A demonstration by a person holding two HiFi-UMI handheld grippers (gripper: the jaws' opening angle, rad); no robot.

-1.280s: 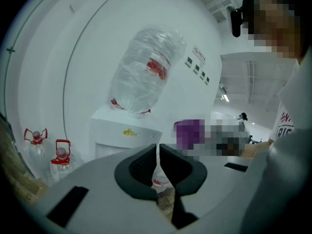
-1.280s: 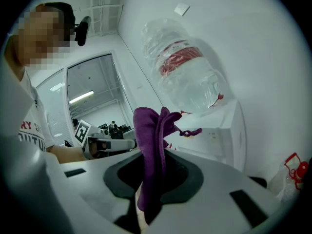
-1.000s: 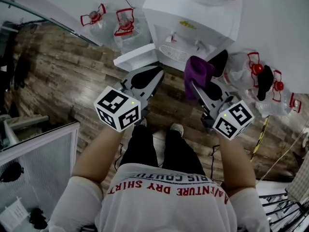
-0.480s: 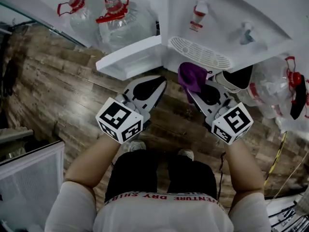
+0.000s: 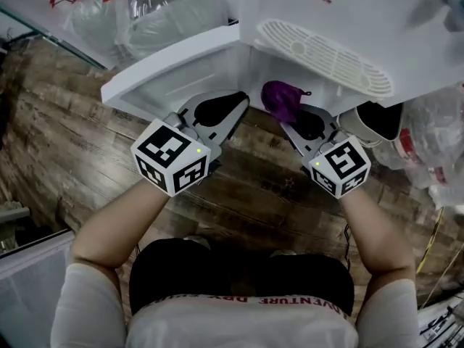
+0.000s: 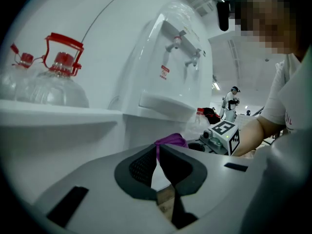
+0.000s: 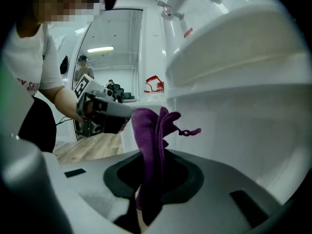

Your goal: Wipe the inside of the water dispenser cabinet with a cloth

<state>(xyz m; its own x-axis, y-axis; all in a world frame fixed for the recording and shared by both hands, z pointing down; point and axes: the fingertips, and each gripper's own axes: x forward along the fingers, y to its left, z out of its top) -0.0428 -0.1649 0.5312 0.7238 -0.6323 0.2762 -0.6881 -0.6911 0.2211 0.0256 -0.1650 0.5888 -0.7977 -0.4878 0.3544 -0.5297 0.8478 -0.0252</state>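
Purple cloth (image 5: 281,100) is pinched upright between the right gripper's (image 5: 291,118) 2 jaws. It is held at the open cabinet's (image 5: 246,75) front edge, under the water dispenser's (image 5: 348,13) drip tray (image 5: 326,56). Left gripper (image 5: 235,109) is held alongside, jaws pressed together, nothing gripped. Cabinet door (image 5: 167,75) is swung open leftward.

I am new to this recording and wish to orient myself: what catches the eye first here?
The purple cloth stands out most, pinched in the right claw just below the white water dispenser. Beside it, the left claw is shut on nothing, close to the open cabinet door.
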